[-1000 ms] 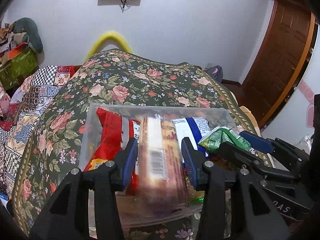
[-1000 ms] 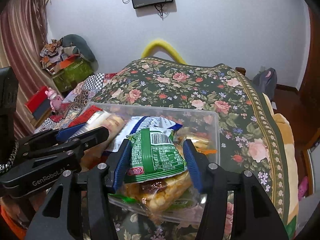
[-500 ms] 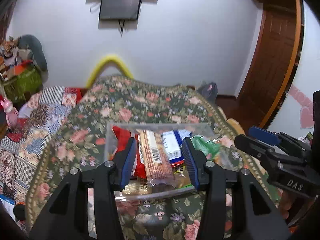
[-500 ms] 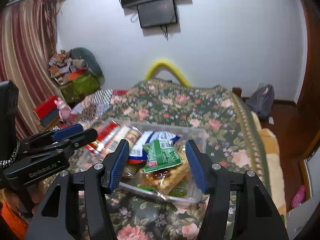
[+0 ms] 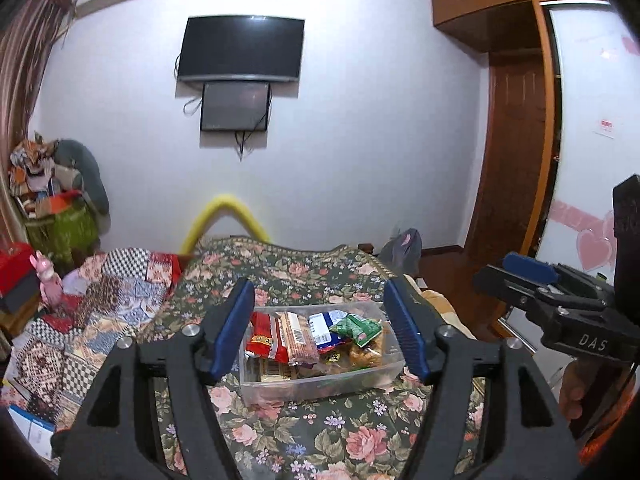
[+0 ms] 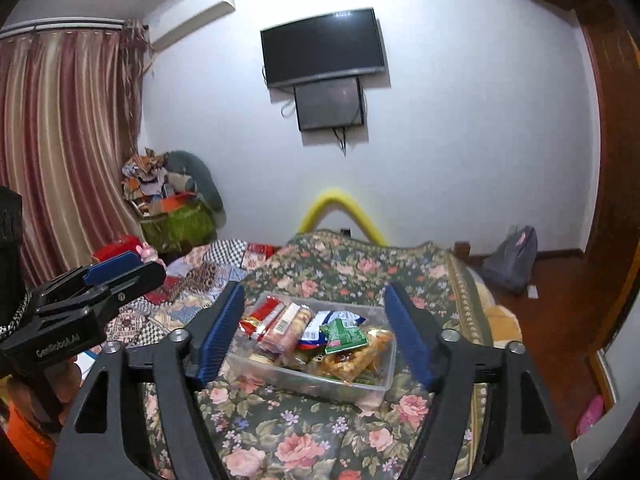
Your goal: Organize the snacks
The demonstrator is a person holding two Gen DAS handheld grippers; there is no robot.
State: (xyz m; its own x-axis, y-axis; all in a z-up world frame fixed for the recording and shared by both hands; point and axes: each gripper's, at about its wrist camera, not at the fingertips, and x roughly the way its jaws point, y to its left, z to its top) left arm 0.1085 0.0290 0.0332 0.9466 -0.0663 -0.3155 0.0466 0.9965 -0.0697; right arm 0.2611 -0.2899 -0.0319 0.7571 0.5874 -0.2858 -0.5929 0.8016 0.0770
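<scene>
While the clear rectangular plastic container [image 5: 320,386] of packaged snacks rests on the floral green bedspread [image 5: 296,436] near its front edge, the left black two-finger gripper [image 5: 322,330] and the right black two-finger gripper [image 6: 316,330] hover above it, jaws just opened wide and empty.

A clear plastic container [image 5: 320,386] holds a red snack packet [image 5: 262,338], a tan biscuit pack with a white barcode label [image 5: 298,336], a blue-and-white wrapper [image 5: 322,330] and a green foil packet [image 5: 358,330]. It sits on a dark green bedspread patterned with pink roses [image 6: 320,436], beside a patchwork quilt of red, blue and black-and-white checks [image 5: 96,304]. Behind are a white wall [image 6: 460,140], a yellow curved foam tube [image 6: 340,204], brown-and-cream striped curtains [image 6: 60,140], and both black grippers carry blue ribbed pads [image 5: 404,328].
</scene>
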